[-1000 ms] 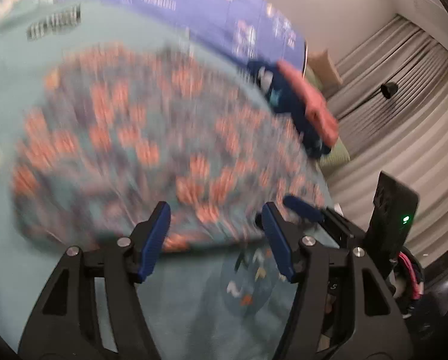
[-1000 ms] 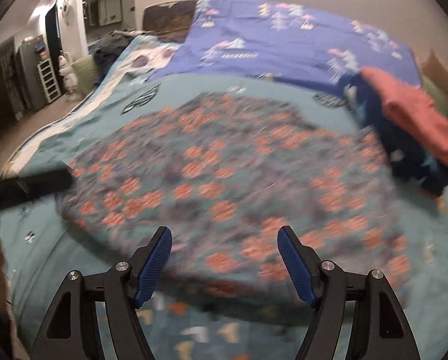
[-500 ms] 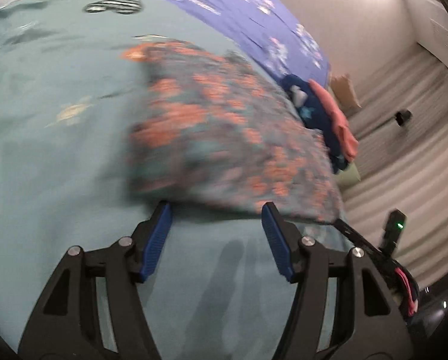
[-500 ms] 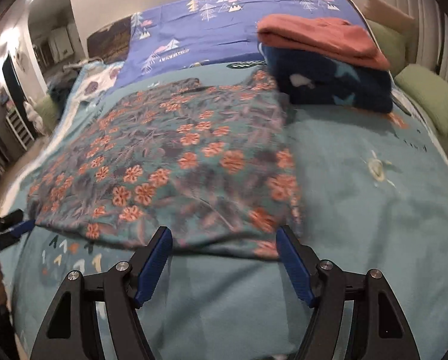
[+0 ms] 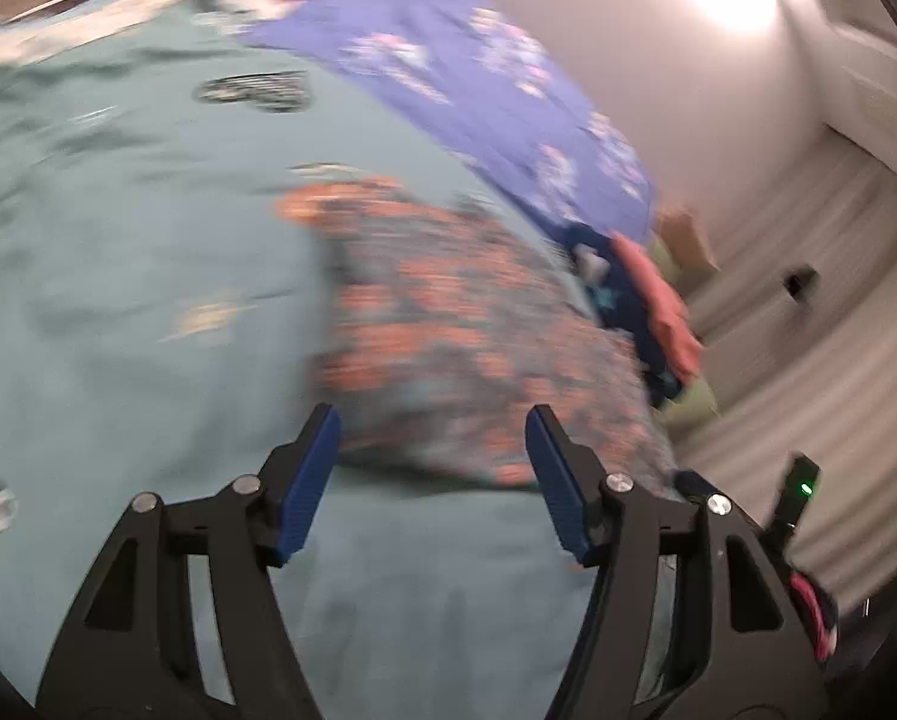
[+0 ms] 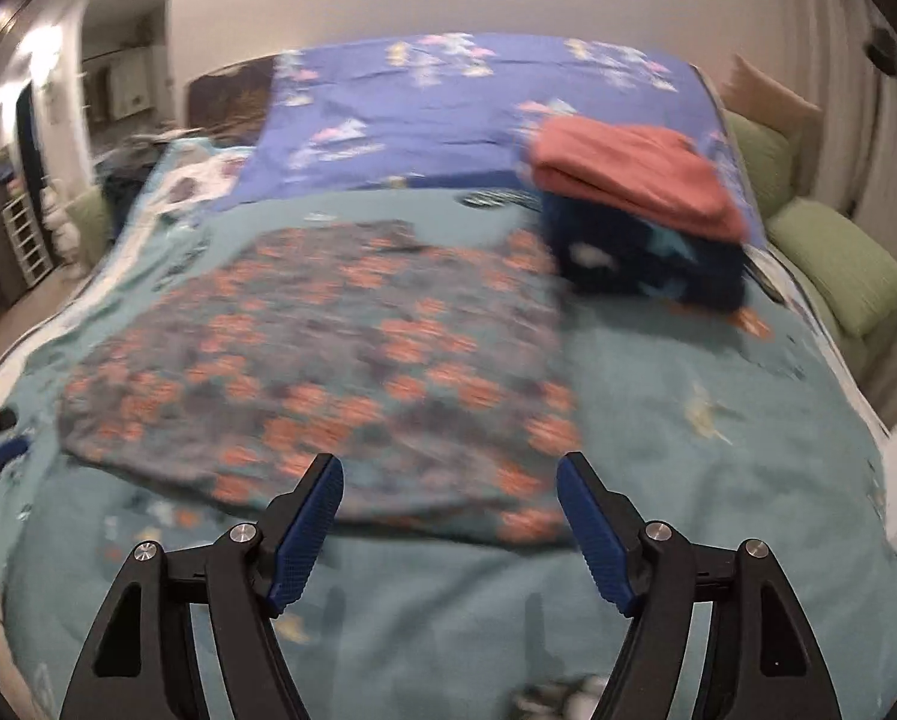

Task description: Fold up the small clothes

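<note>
Both claws gape above floral garment [image 6: 328,372].

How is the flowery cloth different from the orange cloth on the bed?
The flowery cloth lies spread out flat on the teal bedspread; the orange cloth is folded up. The flowery cloth has orange blossoms on grey; the orange cloth is plain. The orange cloth sits atop a dark blue bundle. Both are untouched.

1. Floral garment [image 6: 340,372]: thin soft cloth, matt
2. Bed cover [image 6: 688,420]: teal cloth, matt, slightly fuzzy
3. Right gripper [image 6: 448,531]: matt black plastic frame, ribbed blue fingers [image 6: 307,534], shiny metal screws
4. Folded coral towel [image 6: 628,177], upper right: thick soft cloth
</note>
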Demonstrator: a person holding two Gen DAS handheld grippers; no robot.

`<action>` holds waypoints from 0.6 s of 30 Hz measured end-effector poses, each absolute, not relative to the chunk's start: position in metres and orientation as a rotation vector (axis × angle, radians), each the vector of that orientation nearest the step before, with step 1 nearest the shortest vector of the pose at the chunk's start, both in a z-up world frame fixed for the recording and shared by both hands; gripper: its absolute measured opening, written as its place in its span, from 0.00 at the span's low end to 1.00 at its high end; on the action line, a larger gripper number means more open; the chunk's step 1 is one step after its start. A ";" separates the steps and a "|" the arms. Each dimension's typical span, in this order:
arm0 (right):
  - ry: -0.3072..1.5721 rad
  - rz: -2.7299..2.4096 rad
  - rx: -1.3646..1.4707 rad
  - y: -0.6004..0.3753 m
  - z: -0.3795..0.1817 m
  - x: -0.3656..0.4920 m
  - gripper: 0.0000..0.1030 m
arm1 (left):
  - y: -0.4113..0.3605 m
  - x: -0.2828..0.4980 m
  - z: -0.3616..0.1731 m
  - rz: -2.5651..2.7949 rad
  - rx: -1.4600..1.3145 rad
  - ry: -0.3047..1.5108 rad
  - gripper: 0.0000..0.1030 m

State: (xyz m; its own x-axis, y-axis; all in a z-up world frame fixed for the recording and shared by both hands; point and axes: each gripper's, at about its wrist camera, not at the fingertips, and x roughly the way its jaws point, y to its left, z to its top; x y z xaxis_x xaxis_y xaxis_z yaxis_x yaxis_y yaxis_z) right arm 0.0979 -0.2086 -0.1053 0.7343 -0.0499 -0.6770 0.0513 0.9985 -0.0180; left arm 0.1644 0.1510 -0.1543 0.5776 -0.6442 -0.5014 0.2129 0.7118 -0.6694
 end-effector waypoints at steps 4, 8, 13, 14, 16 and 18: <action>0.764 0.015 -0.041 -0.173 -0.121 0.109 0.74 | 0.111 0.191 -0.172 -0.554 -0.547 0.859 0.66; 0.801 0.017 -0.024 -0.175 -0.134 0.100 0.74 | 0.135 0.193 -0.206 -0.507 -0.678 0.898 0.52; 0.839 -0.021 0.059 -0.204 -0.135 0.087 0.74 | 0.179 0.172 -0.218 -0.402 -0.730 0.966 0.51; 0.838 -0.036 0.047 -0.206 -0.134 0.085 0.74 | 0.184 0.168 -0.219 -0.329 -0.708 0.986 0.51; 0.826 -0.061 0.006 -0.207 -0.132 0.084 0.74 | 0.199 0.160 -0.221 -0.247 -0.697 0.989 0.51; 0.811 -0.089 -0.032 -0.207 -0.130 0.085 0.74 | 0.214 0.154 -0.219 -0.232 -0.771 0.977 0.51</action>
State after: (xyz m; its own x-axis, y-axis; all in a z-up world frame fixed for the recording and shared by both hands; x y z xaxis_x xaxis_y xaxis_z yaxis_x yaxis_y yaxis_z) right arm 0.0854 -0.2069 -0.1299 0.6855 -0.0922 -0.7222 0.0675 0.9957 -0.0631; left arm 0.1535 0.2138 -0.2193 0.5594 -0.5039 -0.6582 -0.1544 0.7168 -0.6799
